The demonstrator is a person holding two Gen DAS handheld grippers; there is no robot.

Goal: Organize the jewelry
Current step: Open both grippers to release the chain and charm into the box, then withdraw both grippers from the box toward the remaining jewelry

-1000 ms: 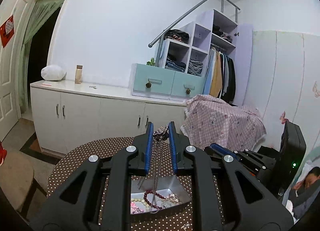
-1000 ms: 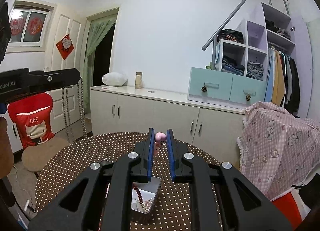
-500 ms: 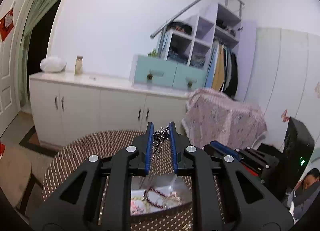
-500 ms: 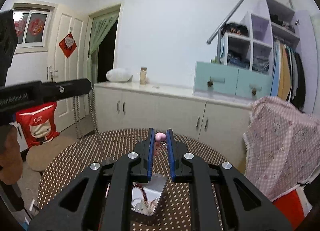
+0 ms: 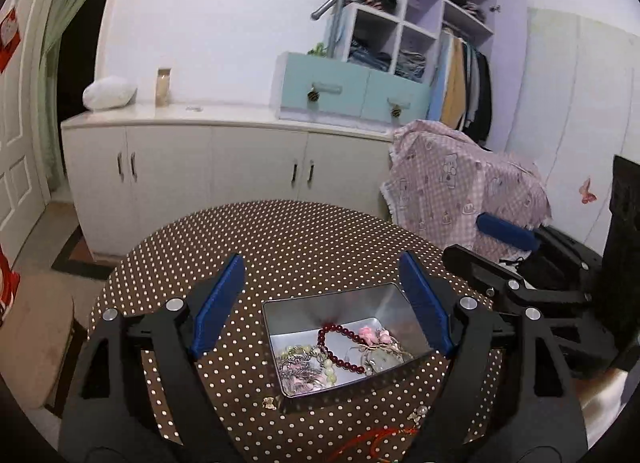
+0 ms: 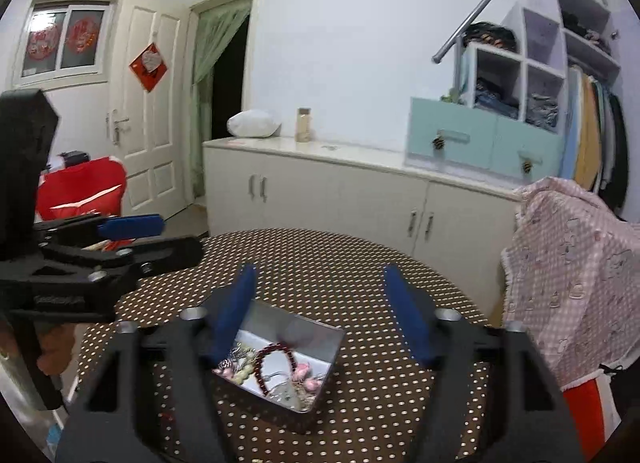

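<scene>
An open metal tin (image 5: 360, 303) (image 6: 316, 333) sits on the round dotted table (image 5: 280, 231). In it lie a dark red bead bracelet (image 5: 340, 347) (image 6: 266, 357), a pink flower piece (image 5: 374, 337) (image 6: 304, 375), a silver chain (image 5: 298, 367) and pale beads. My left gripper (image 5: 321, 263) hangs just above the tin, jaws opening, with nothing between its blue pads (image 5: 218, 303). My right gripper (image 6: 320, 271) hovers over the tin from the other side, jaws opening too, also empty. Each gripper shows in the other's view: the right gripper (image 5: 464, 237) and the left gripper (image 6: 182, 237).
Two small trinkets (image 5: 269, 403) (image 5: 418, 425) lie on the cloth in front of the tin. A white cabinet (image 5: 200, 167) runs along the wall behind the table. A pink checked cloth (image 5: 460, 187) drapes something at the right, and a red cushion (image 6: 80, 191) stands at the left.
Both grippers were shut, the left on a silver chain and the right on a pink piece. Both now stand open and empty, the pieces lie in the tin, and the left has sunk lower.
</scene>
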